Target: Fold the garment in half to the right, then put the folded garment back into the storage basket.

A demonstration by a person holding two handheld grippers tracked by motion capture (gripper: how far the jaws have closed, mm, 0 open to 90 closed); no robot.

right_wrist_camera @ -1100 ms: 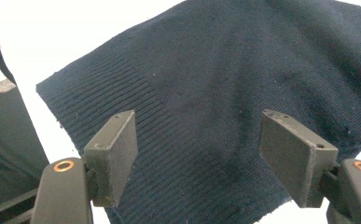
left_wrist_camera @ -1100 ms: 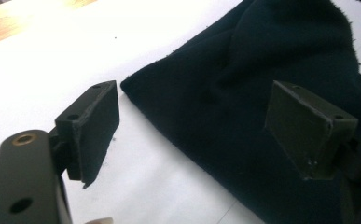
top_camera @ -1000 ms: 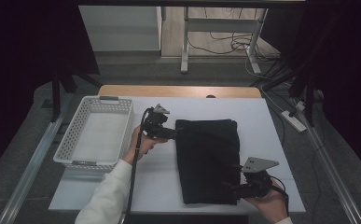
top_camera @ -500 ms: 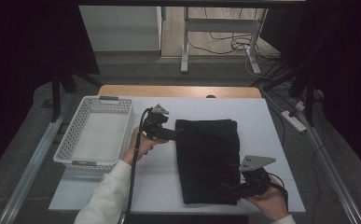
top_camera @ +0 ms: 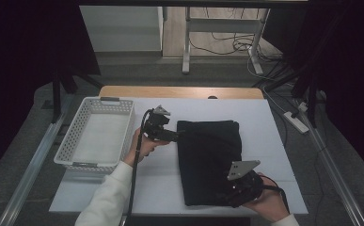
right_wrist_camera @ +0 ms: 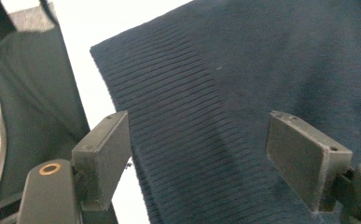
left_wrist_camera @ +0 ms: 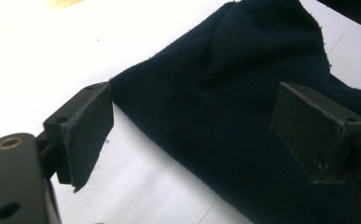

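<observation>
Because the dark knitted garment [top_camera: 209, 160] lay folded into a long rectangle at the centre right of the high view, flat on the white table [top_camera: 161, 188], it offered two corners that could be taken at once, and the grippers were set accordingly. The left gripper [top_camera: 174, 136] sat at the garment's upper left corner, held low and pointing toward the right of the frame; in the left gripper view its jaws stood wide apart and released, one jaw just at the cloth's edge over bare table and the other over the dark fabric [left_wrist_camera: 225, 107], so the corner lay between them ready to be pinched. The right gripper [top_camera: 233, 195] rested at the lower right of the garment, near the bottom edge of the frame; in the right gripper view its jaws were likewise spread and empty, straddling the ribbed hem [right_wrist_camera: 187, 121], which I judged to be the band of a sweater. That diagonal placement looked meant for lifting or folding the piece without letting it sag or unfold.

A white slatted basket [top_camera: 71, 136] stood empty at the left of the table, just beside the left hand [top_camera: 142, 146], probably as the place for the folded garment. Beyond the table's far wooden edge [top_camera: 179, 92], cables [top_camera: 236, 44] trailed across the floor at the top of the frame.
</observation>
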